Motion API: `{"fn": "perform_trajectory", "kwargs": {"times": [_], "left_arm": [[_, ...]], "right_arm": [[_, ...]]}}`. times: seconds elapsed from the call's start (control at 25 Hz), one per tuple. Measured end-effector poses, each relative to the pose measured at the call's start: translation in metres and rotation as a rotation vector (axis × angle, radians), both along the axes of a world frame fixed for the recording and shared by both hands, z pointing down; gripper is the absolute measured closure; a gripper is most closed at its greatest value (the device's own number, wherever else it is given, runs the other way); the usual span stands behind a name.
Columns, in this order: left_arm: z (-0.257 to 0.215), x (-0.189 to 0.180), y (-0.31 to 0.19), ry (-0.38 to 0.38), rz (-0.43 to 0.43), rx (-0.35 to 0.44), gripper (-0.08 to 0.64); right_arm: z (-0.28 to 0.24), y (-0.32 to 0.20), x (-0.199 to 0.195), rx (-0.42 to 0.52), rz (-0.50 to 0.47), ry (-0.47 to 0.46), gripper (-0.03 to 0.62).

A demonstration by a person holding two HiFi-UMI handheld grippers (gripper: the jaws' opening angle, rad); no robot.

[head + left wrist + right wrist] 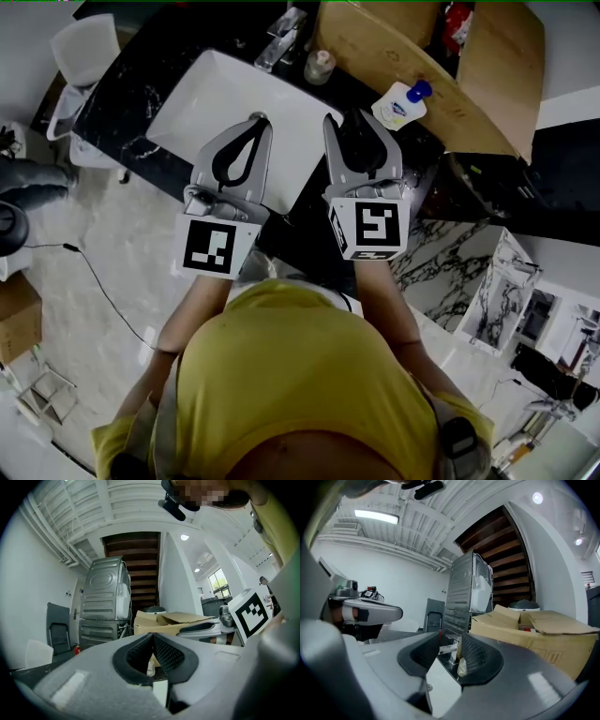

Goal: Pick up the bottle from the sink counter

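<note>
Nearest the person stand the two grippers, side by side and pointing level over the white sink [202,98]. The left gripper [258,120] has its jaws brought together at the tips with nothing between them. The right gripper [345,122] has its jaws part-way apart and empty; its own view shows only the faucet [449,649] and a small pale jar [461,666] through the gap. Beyond the right gripper and off to its right, clear of the jaws, the bottle [398,103] lies on the black marble counter [122,94], white with a blue cap, apparently on its side and just beside the cardboard box [394,37]. It looks like light plastic. The walls would likely give a little under pressure and the smooth skin could slip, so the broad middle of the body, taken across its narrower faces, seems the safer hold than the cap or neck. The right jaws are not yet lined up on it and may need more width to span the body. Farther back stands a grey machine.
</note>
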State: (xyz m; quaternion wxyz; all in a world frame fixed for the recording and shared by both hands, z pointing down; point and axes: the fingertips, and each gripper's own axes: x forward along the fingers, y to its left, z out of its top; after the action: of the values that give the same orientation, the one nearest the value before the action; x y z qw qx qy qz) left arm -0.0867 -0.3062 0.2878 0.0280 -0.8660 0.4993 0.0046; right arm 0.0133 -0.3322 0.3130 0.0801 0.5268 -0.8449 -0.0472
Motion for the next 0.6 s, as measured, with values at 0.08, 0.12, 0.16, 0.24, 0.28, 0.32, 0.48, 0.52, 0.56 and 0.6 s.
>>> {"fn": "perform_trajectory", "kwargs": {"times": [0.08,0.12,0.16,0.24,0.28,0.32,0.48,0.52,0.56,0.6], "left_arm": [[0.003,-0.002,-0.009,0.003,0.015,-0.007,0.554],[0.005,-0.003,-0.014,0.003,0.02,-0.008,0.554],[0.007,-0.004,-0.018,0.002,0.024,-0.01,0.554],[0.013,-0.006,-0.028,0.002,0.03,-0.019,0.554],[0.016,-0.006,-0.033,0.006,0.032,-0.022,0.554],[0.018,-0.007,-0.038,0.008,0.033,-0.025,0.554],[0.03,-0.006,-0.057,0.007,0.04,-0.037,0.554],[0.032,-0.006,-0.062,0.011,0.042,-0.038,0.554],[0.034,-0.005,-0.066,0.014,0.045,-0.04,0.554],[0.036,-0.004,-0.07,0.017,0.048,-0.042,0.554]], "right_arm": [[0.005,-0.01,-0.003,-0.007,0.012,0.003,0.445],[0.008,-0.015,-0.005,-0.011,0.017,0.004,0.443],[0.011,-0.019,-0.006,-0.015,0.021,0.005,0.443],[0.017,-0.029,-0.009,-0.021,0.027,0.009,0.439],[0.02,-0.033,-0.01,-0.026,0.03,0.01,0.437],[0.024,-0.038,-0.01,-0.031,0.033,0.009,0.436],[0.038,-0.056,-0.01,-0.052,0.048,0.009,0.431],[0.042,-0.06,-0.011,-0.057,0.05,0.013,0.431],[0.045,-0.065,-0.011,-0.061,0.053,0.016,0.431],[0.049,-0.069,-0.011,-0.065,0.054,0.019,0.431]]}}
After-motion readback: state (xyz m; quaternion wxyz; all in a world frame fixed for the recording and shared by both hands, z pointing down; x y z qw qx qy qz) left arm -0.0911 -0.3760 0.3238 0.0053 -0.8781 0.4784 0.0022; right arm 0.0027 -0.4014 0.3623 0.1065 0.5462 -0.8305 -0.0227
